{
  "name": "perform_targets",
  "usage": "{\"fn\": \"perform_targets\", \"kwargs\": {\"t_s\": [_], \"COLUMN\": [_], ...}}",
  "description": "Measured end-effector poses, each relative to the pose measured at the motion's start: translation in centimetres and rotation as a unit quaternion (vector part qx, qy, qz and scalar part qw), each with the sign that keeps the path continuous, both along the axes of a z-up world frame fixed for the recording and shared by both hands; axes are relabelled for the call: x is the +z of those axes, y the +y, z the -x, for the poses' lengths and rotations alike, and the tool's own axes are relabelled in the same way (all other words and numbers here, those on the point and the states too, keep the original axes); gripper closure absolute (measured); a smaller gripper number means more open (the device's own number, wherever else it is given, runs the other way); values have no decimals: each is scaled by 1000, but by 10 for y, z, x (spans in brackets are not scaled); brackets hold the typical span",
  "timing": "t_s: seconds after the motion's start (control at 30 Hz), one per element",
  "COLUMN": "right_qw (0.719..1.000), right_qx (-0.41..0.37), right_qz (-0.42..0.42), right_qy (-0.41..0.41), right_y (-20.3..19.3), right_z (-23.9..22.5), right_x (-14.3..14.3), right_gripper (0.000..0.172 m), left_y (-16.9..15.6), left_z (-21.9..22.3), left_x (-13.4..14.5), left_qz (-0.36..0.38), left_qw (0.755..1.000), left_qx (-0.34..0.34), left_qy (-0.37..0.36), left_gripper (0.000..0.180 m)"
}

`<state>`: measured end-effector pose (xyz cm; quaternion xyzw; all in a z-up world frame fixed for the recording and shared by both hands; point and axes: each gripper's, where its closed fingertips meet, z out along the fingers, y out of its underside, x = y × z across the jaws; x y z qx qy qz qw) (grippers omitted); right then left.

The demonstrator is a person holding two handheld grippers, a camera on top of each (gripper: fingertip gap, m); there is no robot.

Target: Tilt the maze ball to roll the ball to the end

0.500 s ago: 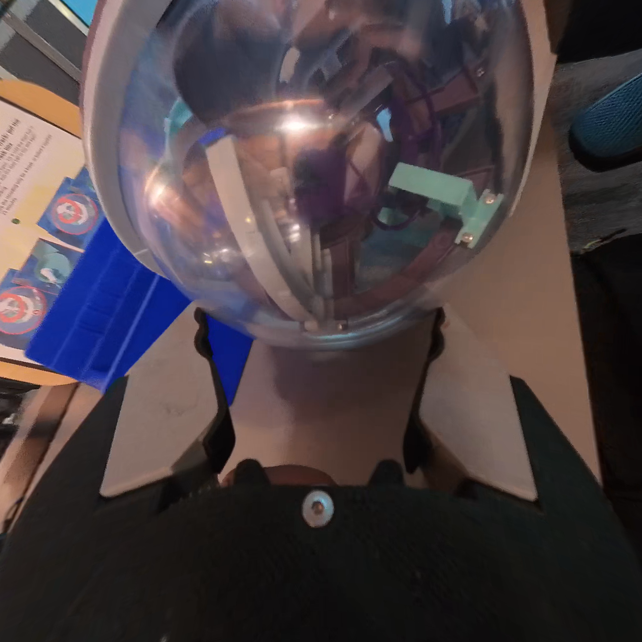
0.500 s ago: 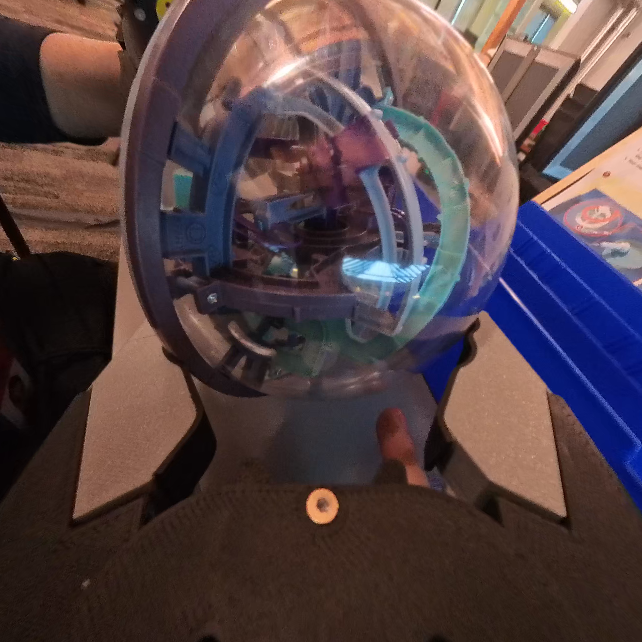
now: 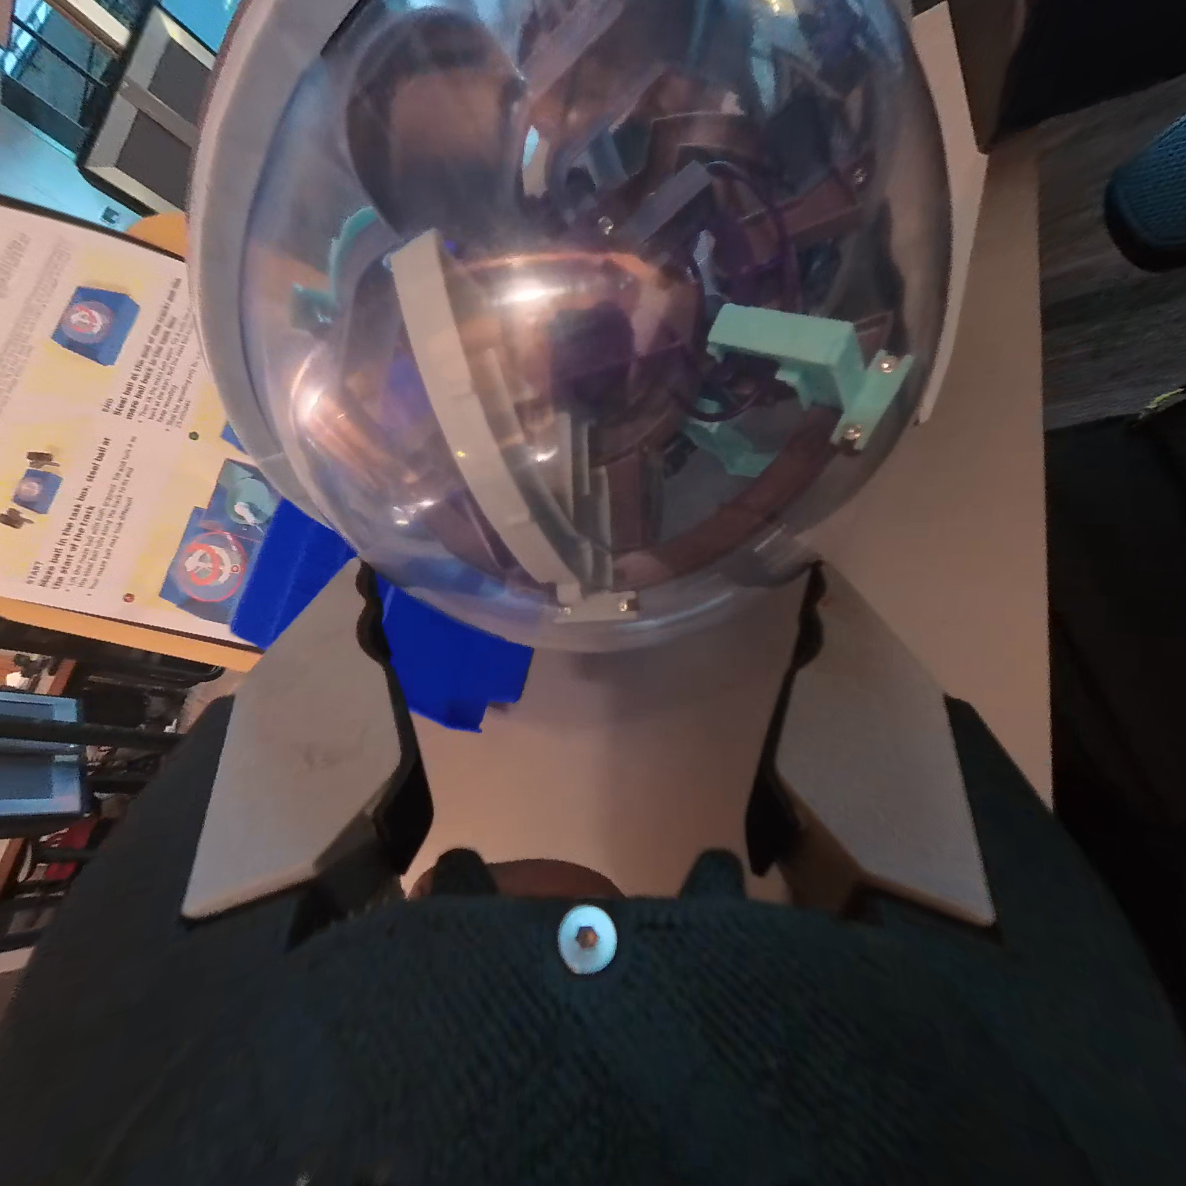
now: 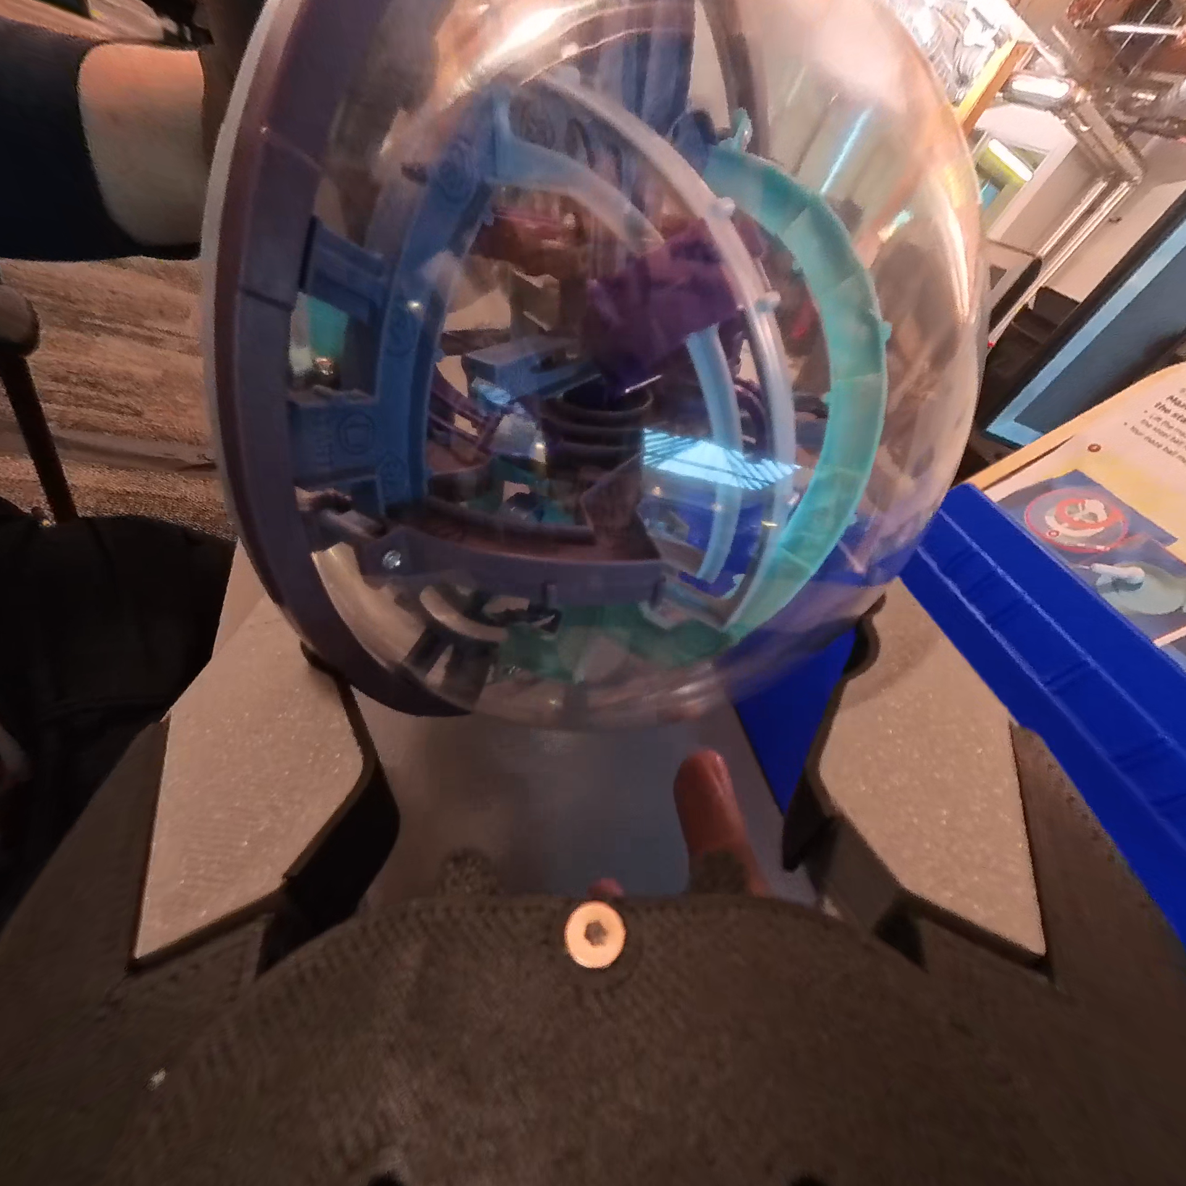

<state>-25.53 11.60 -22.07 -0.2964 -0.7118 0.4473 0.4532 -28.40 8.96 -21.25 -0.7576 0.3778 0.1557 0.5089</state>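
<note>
While both claws clamp clear maze ball (image 4: pixel 577 359), coloured tracks fill it; blue bin (image 4: pixel 1052 648) beside

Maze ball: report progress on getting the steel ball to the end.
Done: the maze ball is up off the table, cradled between both grippers' fingers. In hand: it sits tilted, its rim seam leaning. Left: the finish; no steel ball can be picked out on the blurred tracks, so its position is unknown.

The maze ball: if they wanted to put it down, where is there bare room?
The maze ball fills both grippers' reach. Bare tabletop shows under it, bordered by the blue bin on one side and the table edge on the other. Past the bin it is crowded: a printed sheet covers that part.
</note>
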Motion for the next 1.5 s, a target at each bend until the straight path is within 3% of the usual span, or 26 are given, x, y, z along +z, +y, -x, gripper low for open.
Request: {"fn": "perform_targets", "kwargs": {"t_s": [0.43, 0.9, 1.13, 1.5], "right_qw": [999, 999, 993, 982], "right_qx": [23, 31, 73, 93], "right_qz": [29, 36, 94, 127], "right_qy": [25, 23, -11, -104], "right_y": [-7, -9, -21, -32], "right_z": [1, -9, -14, -12], "right_x": [14, 12, 13, -11], "right_gripper": [16, 16, 16, 16], "left_y": [-6, -8, -17, -26], "left_z": [-3, -14, -25, -20], "left_x": [19, 21, 29, 3], "left_qz": [26, 36, 43, 63], "left_qw": [999, 997, 998, 991], "left_qx": [25, 43, 35, 59], "left_qy": [32, 45, -15, -101], "left_gripper": [52, 49, 49, 48]}}
